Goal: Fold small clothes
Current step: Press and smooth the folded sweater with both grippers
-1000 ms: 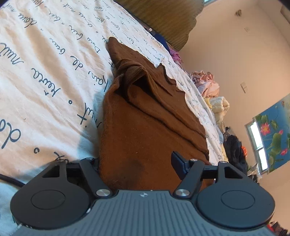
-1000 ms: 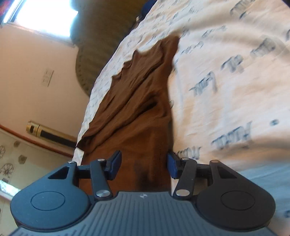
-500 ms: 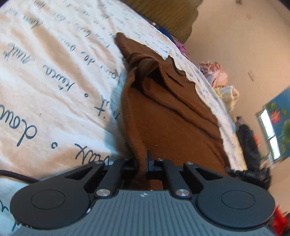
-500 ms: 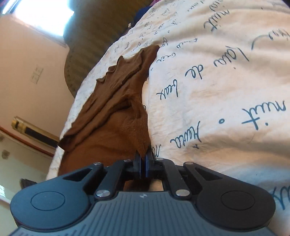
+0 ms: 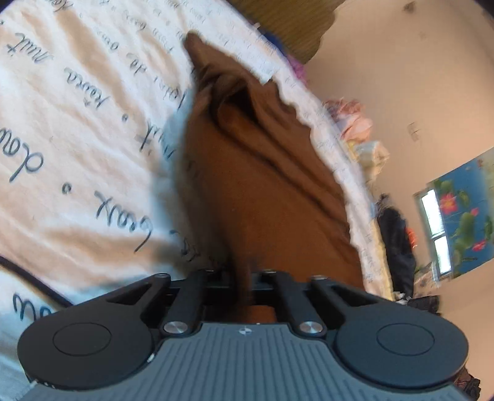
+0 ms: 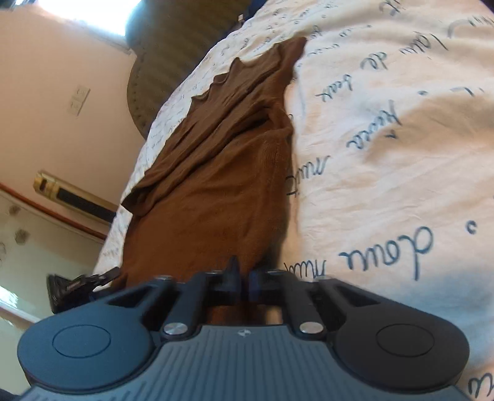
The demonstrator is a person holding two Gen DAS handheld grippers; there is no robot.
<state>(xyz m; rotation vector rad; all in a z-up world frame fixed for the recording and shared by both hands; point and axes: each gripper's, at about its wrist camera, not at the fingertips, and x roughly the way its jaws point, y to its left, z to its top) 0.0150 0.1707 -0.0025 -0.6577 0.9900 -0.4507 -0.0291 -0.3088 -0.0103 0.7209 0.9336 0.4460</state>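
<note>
Left wrist: script-printed bedsheet (image 5: 77,129), beige wall (image 5: 401,61).

- A white bed sheet (image 5: 77,129) printed with dark cursive writing covers the bed.
- Pale peach walls (image 5: 401,61) surround it.
- A blue floral curtain (image 5: 463,209) hangs by a bright window (image 5: 432,212).
- Piled clothes (image 5: 355,120) lie past the bed's far edge.
- A wall switch plate (image 6: 78,100) sits below a glaring window (image 6: 92,12).

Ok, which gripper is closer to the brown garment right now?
Neither, they tie: the left gripper pinches the near edge of the brown garment, and the right gripper pinches another spot on it.
</note>
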